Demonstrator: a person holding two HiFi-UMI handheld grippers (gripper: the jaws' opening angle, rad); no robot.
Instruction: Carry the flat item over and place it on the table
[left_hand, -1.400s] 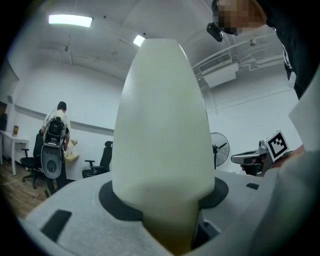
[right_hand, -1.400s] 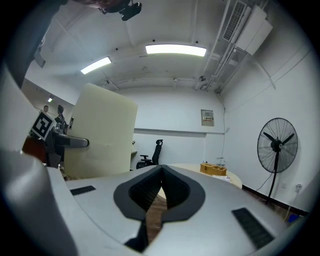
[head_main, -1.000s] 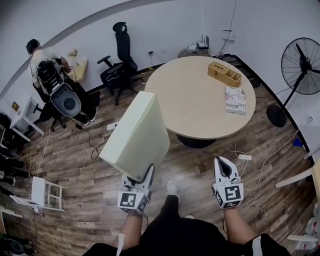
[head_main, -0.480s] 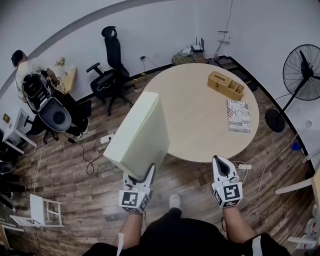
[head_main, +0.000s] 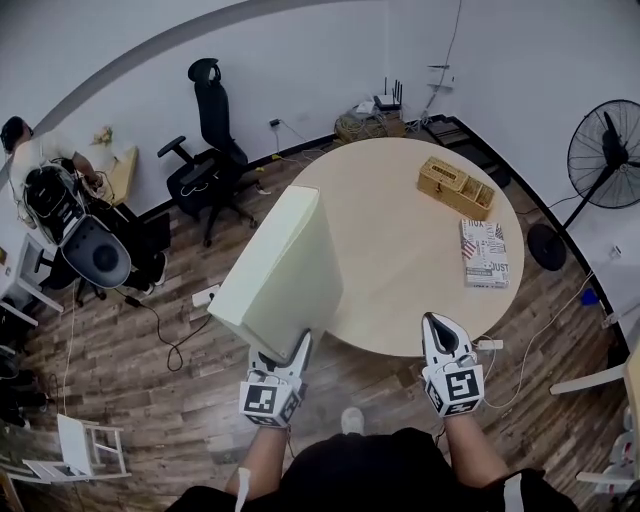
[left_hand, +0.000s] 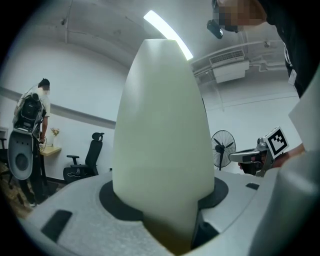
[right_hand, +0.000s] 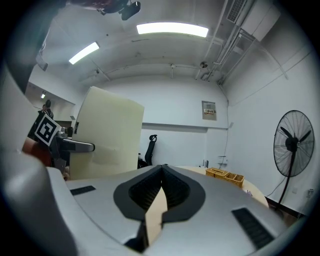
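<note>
Upright foam slab (head_main: 283, 268) stands clamped in left gripper (head_main: 287, 351).

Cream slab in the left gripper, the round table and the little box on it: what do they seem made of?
The cream slab looks like foam: matte, thick, with soft rounded edges, and carried by the left gripper alone. The round table seems to be light wood or laminate, smooth. The box looks like tan wood or bamboo, with compartments.

The pale foam slab (head_main: 285, 265) stands at the left edge of the round wooden table (head_main: 400, 250). On its right side, the wooden compartment box (head_main: 455, 187) lies behind the printed magazine (head_main: 485, 253).
</note>
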